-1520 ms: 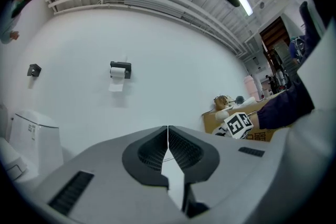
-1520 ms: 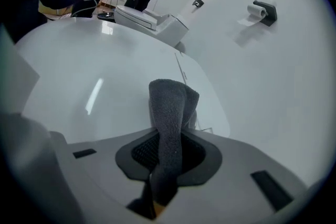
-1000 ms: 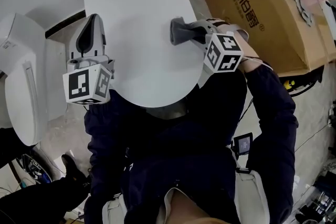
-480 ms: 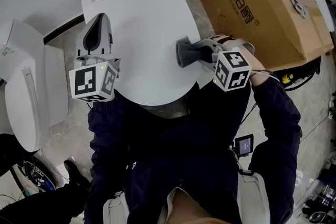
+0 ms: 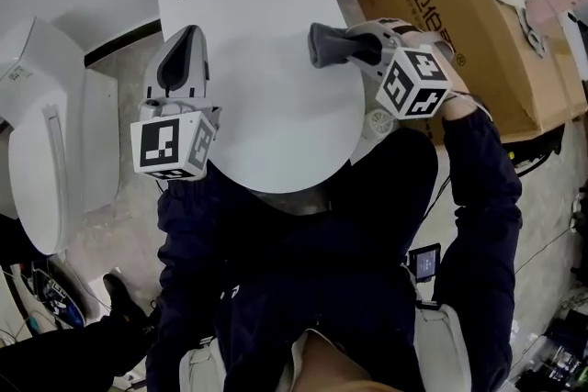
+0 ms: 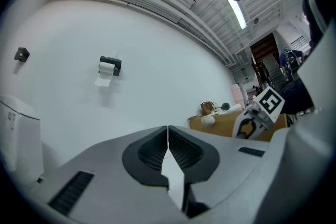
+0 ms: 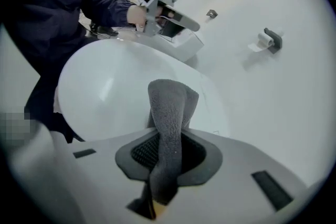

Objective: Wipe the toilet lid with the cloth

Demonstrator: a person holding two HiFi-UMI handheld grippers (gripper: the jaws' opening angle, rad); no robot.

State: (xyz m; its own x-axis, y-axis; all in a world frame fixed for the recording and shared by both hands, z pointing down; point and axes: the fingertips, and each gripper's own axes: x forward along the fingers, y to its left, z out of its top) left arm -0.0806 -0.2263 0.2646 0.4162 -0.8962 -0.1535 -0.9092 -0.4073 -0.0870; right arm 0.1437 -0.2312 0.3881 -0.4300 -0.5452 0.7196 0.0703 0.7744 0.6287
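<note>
- Cloth [image 5: 323, 45], bunched, is clamped in the right gripper [image 5: 354, 49] over the toilet lid's [image 5: 257, 96] right edge, upper centre of frame.
- Left gripper [image 5: 187, 41], jaws together and empty, hangs centre-left.
- Wiping seems to be the step in hand; next, the cloth probably needs sweeping across the lid.

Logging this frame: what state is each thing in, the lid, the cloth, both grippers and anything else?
toilet lid: closed.
cloth: bunched, pinched between jaws, over the lid's right side.
right gripper: shut on the cloth.
left gripper: shut, empty, at the lid's left edge.
toilet paper roll: on its wall holder, one sheet hanging.
</note>
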